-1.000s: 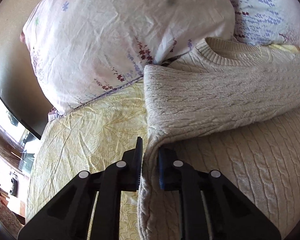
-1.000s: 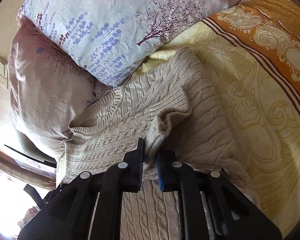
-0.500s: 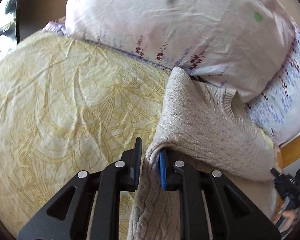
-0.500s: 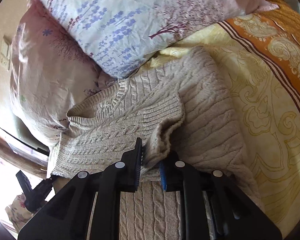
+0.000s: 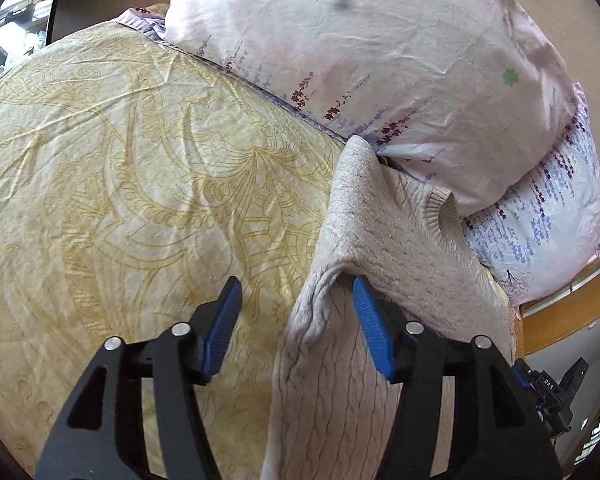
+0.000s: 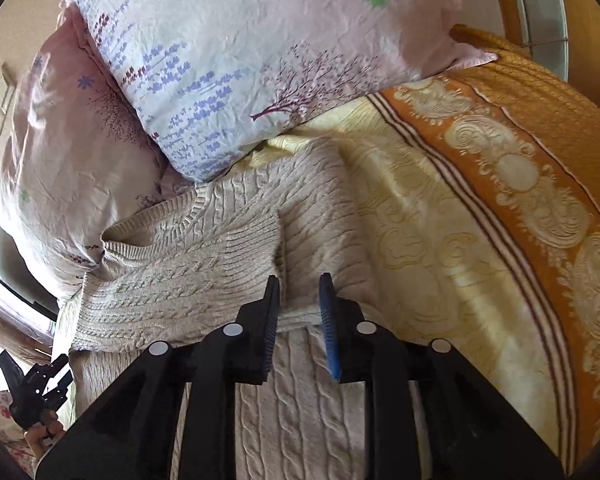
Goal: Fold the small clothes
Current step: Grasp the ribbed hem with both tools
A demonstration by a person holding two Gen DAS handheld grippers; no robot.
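A beige cable-knit sweater [image 6: 204, 280] lies on the yellow patterned bedsheet [image 5: 120, 200], its collar against the pillows. One sleeve is folded across its chest, with the ribbed cuff [image 6: 256, 236] lying flat. My right gripper [image 6: 300, 300] hovers just behind that cuff. Its jaws are opening, and knit lies under the gap with no pad pressing on it. My left gripper [image 5: 298, 308] is at the sweater's [image 5: 380, 248] left edge. Its jaws are opening too, and a raised ridge of knit leans near the right pad [image 5: 370, 328], unpinched.
Two floral pillows [image 6: 240, 60] are stacked at the head of the bed, close to the sweater's collar. An orange patterned blanket [image 6: 540, 184] covers the right side. A wooden bed frame [image 5: 568, 312] shows beyond the sweater. The other gripper [image 5: 548, 392] shows at the picture's edge.
Both grippers have let go of the sweater and their jaws have spread. The folded sleeve now lies flat on the chest. The left gripper has swung and rolled along the sweater's edge.
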